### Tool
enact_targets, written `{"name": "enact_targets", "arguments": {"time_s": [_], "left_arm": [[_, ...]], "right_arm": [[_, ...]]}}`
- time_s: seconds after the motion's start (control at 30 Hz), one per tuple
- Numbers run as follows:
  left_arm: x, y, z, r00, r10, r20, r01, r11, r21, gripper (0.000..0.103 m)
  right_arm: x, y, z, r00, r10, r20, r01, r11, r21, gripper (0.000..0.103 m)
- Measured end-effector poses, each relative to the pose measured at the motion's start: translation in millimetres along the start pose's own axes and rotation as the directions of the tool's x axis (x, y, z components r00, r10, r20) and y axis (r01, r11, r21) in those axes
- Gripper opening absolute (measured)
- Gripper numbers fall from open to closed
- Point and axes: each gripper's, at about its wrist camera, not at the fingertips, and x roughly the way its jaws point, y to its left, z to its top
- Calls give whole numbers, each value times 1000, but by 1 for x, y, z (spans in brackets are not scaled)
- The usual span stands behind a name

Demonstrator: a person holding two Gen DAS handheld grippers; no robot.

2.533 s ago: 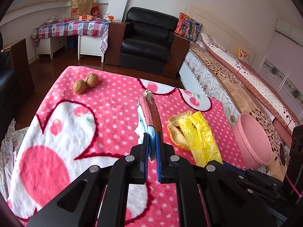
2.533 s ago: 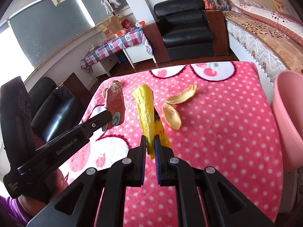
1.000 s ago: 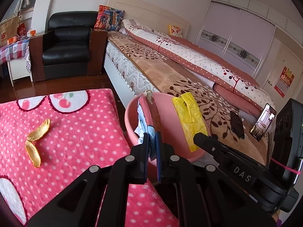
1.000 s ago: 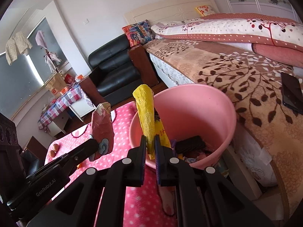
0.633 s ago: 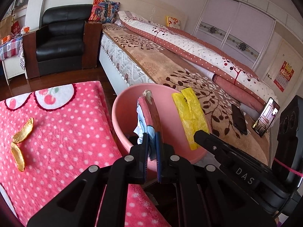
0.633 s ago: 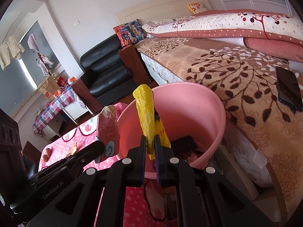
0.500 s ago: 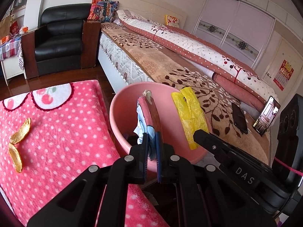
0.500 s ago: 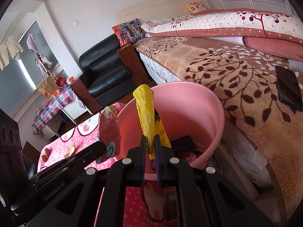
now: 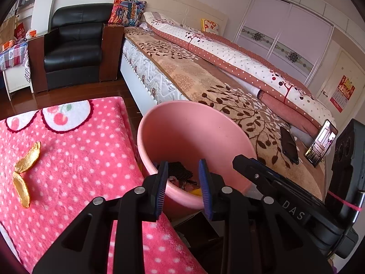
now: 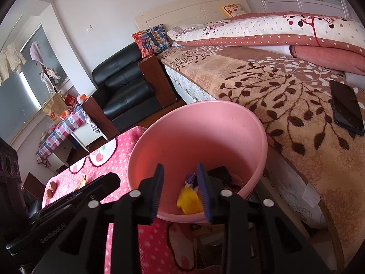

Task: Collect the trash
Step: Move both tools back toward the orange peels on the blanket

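A pink bin (image 9: 194,134) stands between the pink dotted blanket (image 9: 75,166) and the bed; it also shows in the right wrist view (image 10: 200,132). My left gripper (image 9: 183,182) is open and empty over the bin's near rim. My right gripper (image 10: 180,183) is open and empty over the bin too. The yellow wrapper (image 10: 189,199) lies inside the bin with dark trash (image 9: 179,169). Two orange peels (image 9: 24,171) lie on the blanket at the left. Two walnuts (image 10: 51,188) sit at its far end.
The bed with a leaf-patterned cover (image 9: 228,91) runs along the right, with two phones (image 9: 288,145) on it. A black armchair (image 9: 73,45) stands behind the blanket. The other gripper's body (image 9: 296,205) is at the right of the left wrist view.
Both grippers have opened over the bin. The pink wrapper has left the left gripper and the yellow wrapper has left the right one; the yellow one now lies in the bin.
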Motion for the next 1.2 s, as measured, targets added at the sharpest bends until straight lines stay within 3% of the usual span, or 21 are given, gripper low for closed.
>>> {"name": "enact_targets", "arguments": {"time_s": [0.6, 0.93, 1.2], "left_arm": [[-54, 29, -25, 995, 95, 40, -92, 994, -57, 28], [-94, 56, -45, 973, 216, 87, -208, 974, -88, 28], [-122, 89, -58, 963, 249, 102, -234, 963, -136, 28]], "right_arm": [[-22, 55, -26, 997, 79, -25, -81, 992, -92, 34], [-32, 94, -49, 992, 107, -60, -115, 982, -150, 34], [-33, 129, -65, 988, 127, -87, -142, 971, -195, 34]]}}
